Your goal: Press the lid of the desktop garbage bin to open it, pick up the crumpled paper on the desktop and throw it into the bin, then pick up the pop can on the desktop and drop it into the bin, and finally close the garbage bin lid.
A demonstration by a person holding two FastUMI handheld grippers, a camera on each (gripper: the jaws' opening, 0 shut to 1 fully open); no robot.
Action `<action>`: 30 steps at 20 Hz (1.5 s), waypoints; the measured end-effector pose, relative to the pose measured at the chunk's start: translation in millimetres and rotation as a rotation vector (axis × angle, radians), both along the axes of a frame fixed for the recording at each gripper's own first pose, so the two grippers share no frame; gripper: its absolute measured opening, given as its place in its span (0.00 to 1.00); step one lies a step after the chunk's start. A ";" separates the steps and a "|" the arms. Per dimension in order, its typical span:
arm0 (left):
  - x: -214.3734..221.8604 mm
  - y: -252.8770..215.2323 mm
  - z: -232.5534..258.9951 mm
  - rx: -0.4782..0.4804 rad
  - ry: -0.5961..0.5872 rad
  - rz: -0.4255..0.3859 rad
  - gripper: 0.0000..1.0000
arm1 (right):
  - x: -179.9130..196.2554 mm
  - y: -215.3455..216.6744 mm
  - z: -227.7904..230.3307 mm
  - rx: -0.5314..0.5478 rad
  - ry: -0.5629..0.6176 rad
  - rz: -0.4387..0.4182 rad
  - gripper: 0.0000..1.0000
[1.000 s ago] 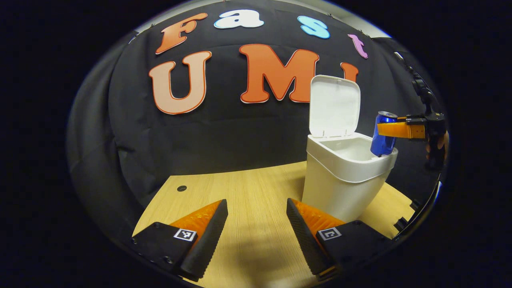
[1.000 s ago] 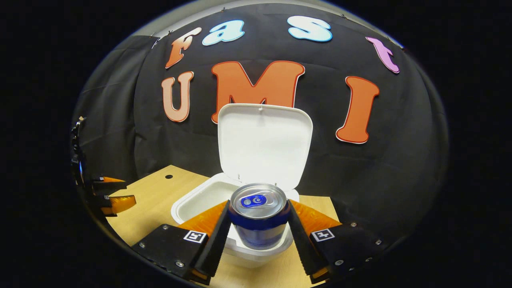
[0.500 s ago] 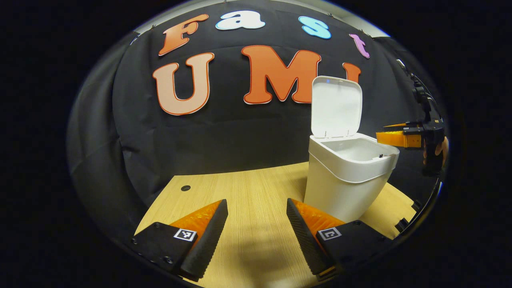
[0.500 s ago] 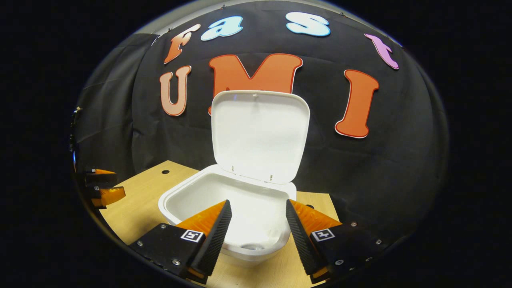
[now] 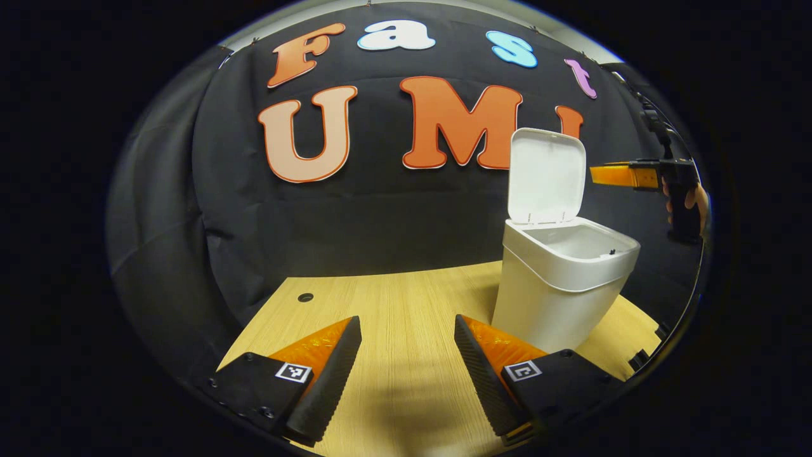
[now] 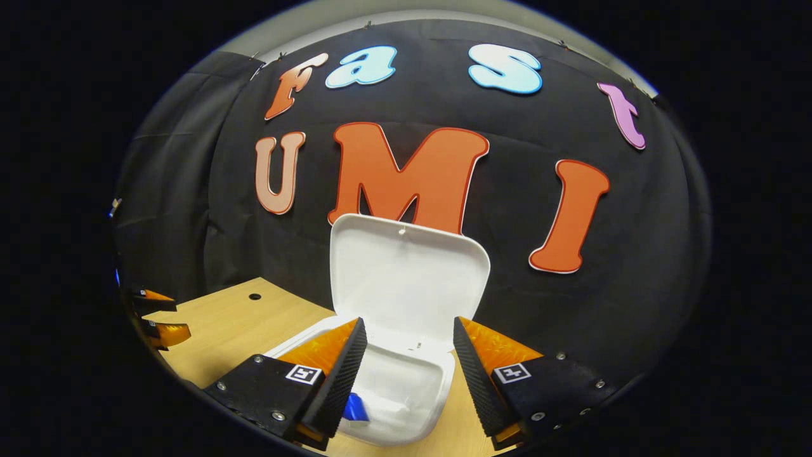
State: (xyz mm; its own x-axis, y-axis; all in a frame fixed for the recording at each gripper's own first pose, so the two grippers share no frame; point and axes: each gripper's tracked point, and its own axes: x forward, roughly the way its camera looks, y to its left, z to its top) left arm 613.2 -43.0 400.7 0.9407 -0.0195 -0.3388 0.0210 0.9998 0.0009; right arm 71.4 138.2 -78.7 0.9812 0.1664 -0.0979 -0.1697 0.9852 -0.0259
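Right gripper view: the right gripper (image 6: 406,374) hangs above the white garbage bin (image 6: 438,406) with its fingers spread apart and nothing between them. Straight ahead of its fingertips the bin's lid (image 6: 409,276) stands upright and open. Below and between the fingers, inside the bin, a blue piece of the pop can (image 6: 355,409) shows beside something white; whether that is the crumpled paper cannot be told. Far off to this gripper's left, the left gripper (image 6: 155,317) sits at the edge of the wooden desktop (image 6: 235,324).

In the left gripper view, the left gripper (image 5: 406,374) is low over the desktop (image 5: 393,304), fingers apart and empty. The bin (image 5: 564,279) stands ahead and to its right, lid (image 5: 549,178) up. Beyond the bin, level with the lid's top, the right gripper (image 5: 612,174) is held by a hand (image 5: 688,200).
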 end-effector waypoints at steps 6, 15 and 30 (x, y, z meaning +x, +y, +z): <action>-10.1 23.6 -3.7 -0.026 0.011 0.055 0.94 | 18.4 6.4 55.6 -0.014 -0.086 0.006 0.83; -29.0 67.7 -5.8 -0.021 0.015 0.160 0.95 | 63.3 16.1 105.4 -0.021 -0.144 -0.013 0.82; -31.8 92.2 -19.3 -0.017 0.047 0.216 0.95 | 75.9 21.7 86.0 0.004 -0.073 -0.016 0.80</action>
